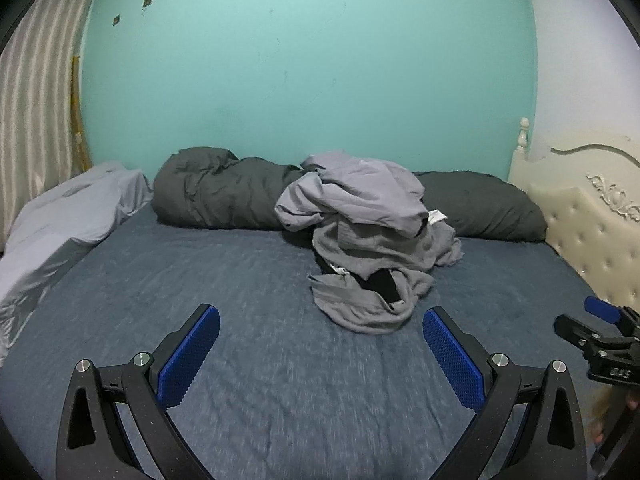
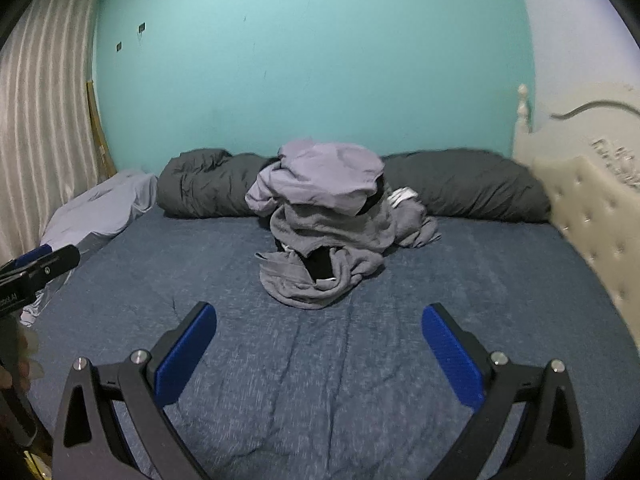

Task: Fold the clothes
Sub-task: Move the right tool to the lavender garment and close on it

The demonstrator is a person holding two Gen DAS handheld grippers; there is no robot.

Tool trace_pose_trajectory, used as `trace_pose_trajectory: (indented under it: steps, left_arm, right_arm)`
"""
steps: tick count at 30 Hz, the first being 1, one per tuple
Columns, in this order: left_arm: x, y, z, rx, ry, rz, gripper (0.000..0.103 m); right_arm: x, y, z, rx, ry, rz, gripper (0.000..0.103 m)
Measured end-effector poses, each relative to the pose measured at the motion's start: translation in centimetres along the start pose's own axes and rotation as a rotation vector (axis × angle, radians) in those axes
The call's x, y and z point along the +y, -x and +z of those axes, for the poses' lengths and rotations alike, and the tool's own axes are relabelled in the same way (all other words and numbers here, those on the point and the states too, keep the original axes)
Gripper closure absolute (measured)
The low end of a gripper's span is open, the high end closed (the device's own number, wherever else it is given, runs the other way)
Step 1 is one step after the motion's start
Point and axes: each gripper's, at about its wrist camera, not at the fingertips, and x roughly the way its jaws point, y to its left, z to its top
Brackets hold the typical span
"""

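Left gripper: the black two-finger left gripper (image 1: 320, 322) with blue ribbed pads hovers over the near part of the bed, its fingers spread wide apart and holding nothing; its side also shows at the left edge of the right wrist view.
Right gripper: the black two-finger right gripper (image 2: 319, 318) with blue pads hangs over the near edge of the bed beside the left one, fingers likewise wide apart and empty.
Clothes: a heap of crumpled grey and lilac garments (image 1: 368, 236) sits on the middle of the bed toward its far edge, a black piece showing low in the heap and a white label on its right side; the top of the heap leans against the quilt behind it. Neither gripper touches it.
Bed: a blue-grey textured bedspread (image 1: 200, 272) covers the mattress.
Far edge: a rolled dark grey quilt (image 1: 216, 192) lies along the turquoise wall (image 1: 304, 64).
Far left corner: a pale lilac sheet (image 1: 76, 208) is bunched beside striped beige curtains (image 1: 36, 112).
Right edge: a cream tufted headboard (image 1: 592, 236) with carved trim.
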Motion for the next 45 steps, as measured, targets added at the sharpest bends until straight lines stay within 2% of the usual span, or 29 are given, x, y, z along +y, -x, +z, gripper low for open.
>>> trace_pose_trajectory:
  steps: [6,8,11,15,17,19,22,28,36,42,44,45]
  left_arm:
    - [0.8,-9.8,0.5,0.035,0.005,-0.01,0.0]
    - [1.4,-12.6,0.4,0.059,0.022,-0.004,0.0]
    - [2.5,-15.7,0.4,0.112,0.064,-0.003,0.0]
    - [3.7,-18.9,0.9,0.169,0.109,0.017,0.0]
    - [4.4,-20.5,1.2,0.197,0.131,0.027,0.0]
    - [4.6,-21.6,1.8,0.219,0.142,0.022,0.0]
    - [4.8,-23.0,3.4,0.215,0.13,0.022,0.0]
    - [5.8,-25.2,5.5,0.228,0.148,-0.009,0.0]
    - [7.3,-26.9,5.9,0.252,0.131,-0.014,0.0]
    - [8.1,-27.5,4.8,0.267,0.128,-0.03,0.0]
    - [8.3,-27.6,4.2,0.274,0.122,-0.033,0.0]
    - [8.5,-27.5,3.7,0.275,0.119,-0.034,0.0]
  right_arm:
    - [-2.2,-10.2,1.8,0.078,0.012,-0.053,0.0]
    - [-3.3,-13.4,2.1,0.08,-0.019,-0.033,0.0]
    - [-5.1,-17.3,2.5,0.093,-0.069,-0.019,0.0]
    - [-6.8,-22.1,3.8,0.15,-0.11,-0.033,0.0]
    - [-7.3,-24.0,4.7,0.181,-0.137,-0.008,0.0]
    - [-7.4,-25.7,5.7,0.207,-0.146,0.008,0.0]
    - [-7.3,-28.7,7.6,0.242,-0.134,-0.014,0.0]
    - [-7.1,-34.4,11.1,0.246,-0.144,-0.022,0.0]
    - [-5.5,-41.4,14.8,0.23,-0.096,-0.023,0.0]
    - [-4.2,-46.0,16.5,0.235,-0.079,-0.025,0.001]
    - [-3.7,-47.0,16.4,0.243,-0.065,-0.017,0.016]
    - [-3.5,-47.4,16.4,0.251,-0.053,-0.012,0.02]
